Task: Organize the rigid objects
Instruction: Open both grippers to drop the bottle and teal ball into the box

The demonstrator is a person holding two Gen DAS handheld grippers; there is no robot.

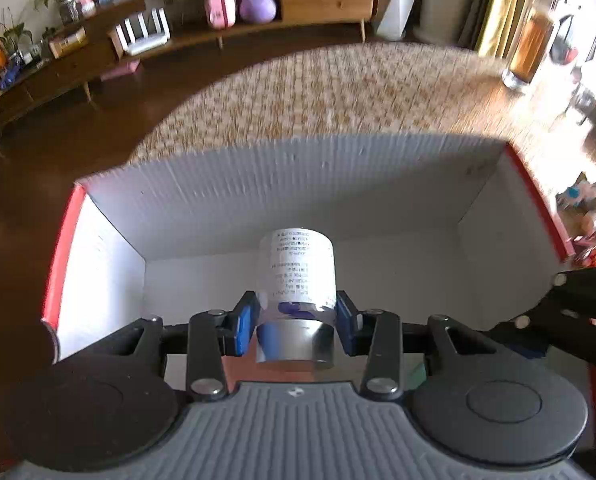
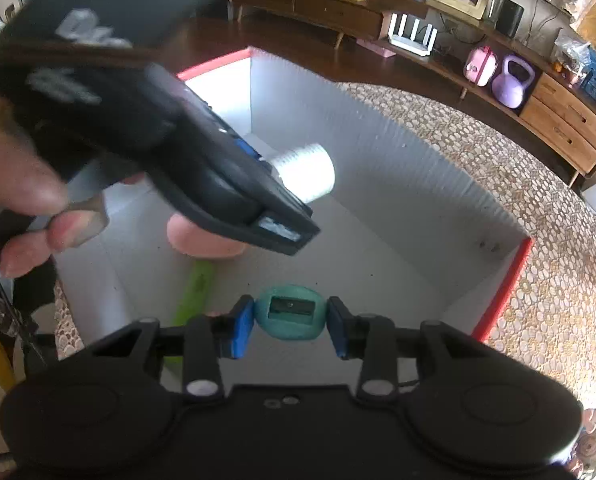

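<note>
My left gripper (image 1: 296, 318) is shut on a small white jar (image 1: 298, 270) with a printed label and a shiny silver cap, held above the inside of a white box (image 1: 226, 196) with red edges. In the right wrist view that same jar (image 2: 308, 172) shows past the left gripper's black body, with a person's hand around the handle. My right gripper (image 2: 291, 322) is shut on a teal oval pencil sharpener (image 2: 291, 312), also over the box (image 2: 398, 168). A green stick-like object (image 2: 194, 292) lies on the box floor, partly hidden.
The box sits on a table with a beige patterned cloth (image 1: 318, 88). A glass bottle of amber liquid (image 1: 532, 46) stands at the far right. Small colourful items (image 1: 590, 216) lie right of the box. A wooden sideboard (image 2: 458, 40) with a purple kettlebell lines the back.
</note>
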